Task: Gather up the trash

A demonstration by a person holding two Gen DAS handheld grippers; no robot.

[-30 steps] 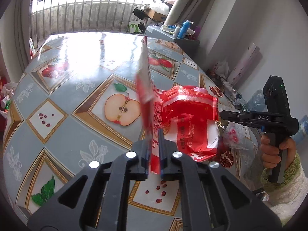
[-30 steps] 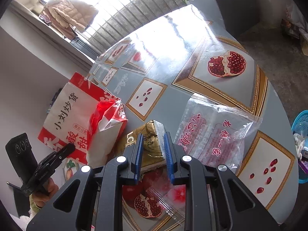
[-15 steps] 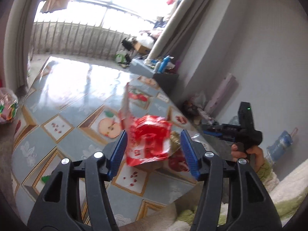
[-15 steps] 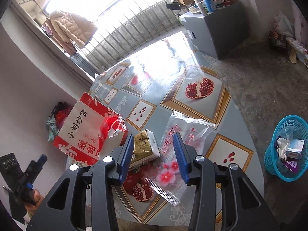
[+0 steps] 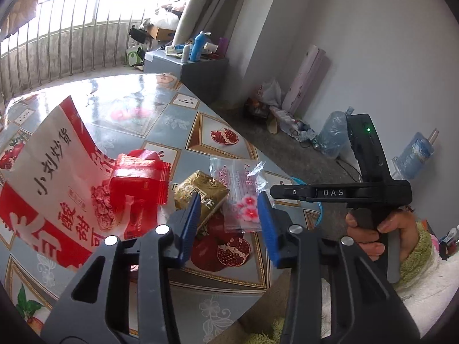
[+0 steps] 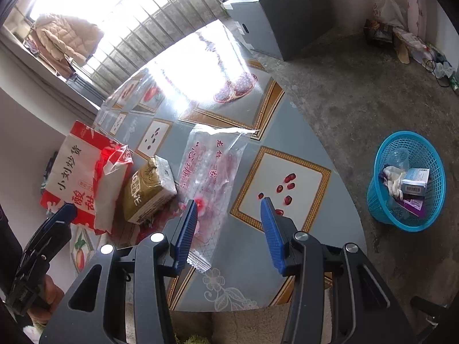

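Trash lies on the fruit-print table point(image 6: 252, 272): a big red and white snack bag point(image 5: 48, 189) point(image 6: 74, 172), a red plastic wrapper point(image 5: 137, 177) on it, a gold packet point(image 5: 200, 197) point(image 6: 149, 192) and a clear bag with pink flowers point(image 5: 241, 195) point(image 6: 209, 172). My left gripper point(image 5: 229, 218) is open and empty above the gold packet and clear bag. My right gripper point(image 6: 229, 223) is open and empty over the clear bag's near end. A blue basket point(image 6: 407, 180) holding trash stands on the floor to the right.
A grey cabinet point(image 6: 269, 28) with bottles stands beyond the table. Water jugs point(image 5: 332, 134) and clutter line the wall. The table edge point(image 6: 338, 172) curves next to the bare concrete floor. The right gripper's body point(image 5: 370, 183) hangs at the table's right.
Both grippers have opened and pulled back from the table. The left let go of the red and white bag, which now lies flat. The right released the gold packet.
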